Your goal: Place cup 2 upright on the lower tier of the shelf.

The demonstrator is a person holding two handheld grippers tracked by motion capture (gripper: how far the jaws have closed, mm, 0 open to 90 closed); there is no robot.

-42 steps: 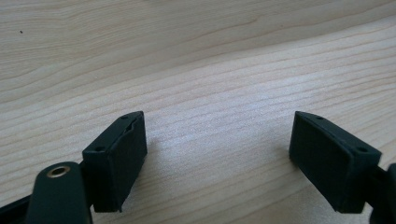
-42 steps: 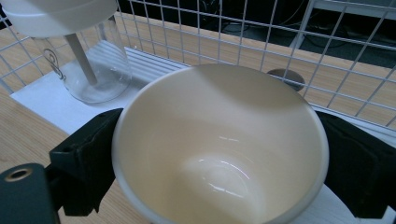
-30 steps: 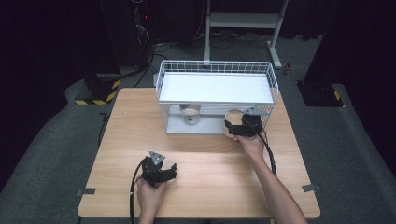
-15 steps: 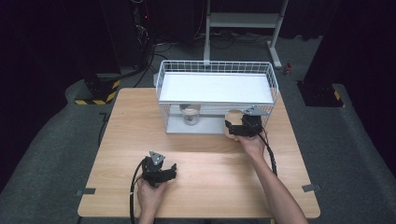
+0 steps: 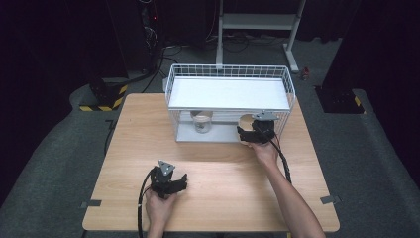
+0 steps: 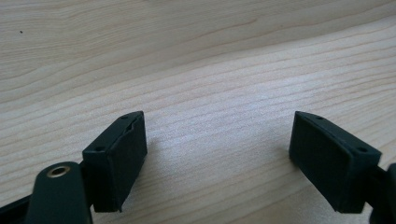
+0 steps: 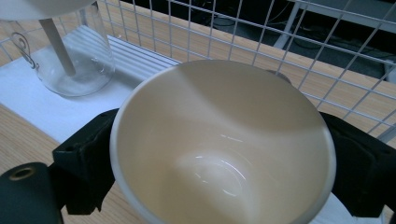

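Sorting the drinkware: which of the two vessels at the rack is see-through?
The glass jar standing on the wire rack's lower shelf; the cream cup clamped in the right gripper is opaque.

Black left gripper, grey triangular plate, black cable, bare forearms, blk jaws

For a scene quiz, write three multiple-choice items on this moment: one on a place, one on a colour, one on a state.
1. Where is the glass jar?
A. in the wire rack's lower level
B. on the bare table
C. on the floor

2. What colour is the cup?
A. red
B. cream
C. blue

3. How are the left gripper's jaws?
A. clamped on a cup
B. apart over bare wood
C. closed on a cable

Key: 1 A, it stands under the shelf; 2 B, pale inside; 3 B, nothing lies between them.
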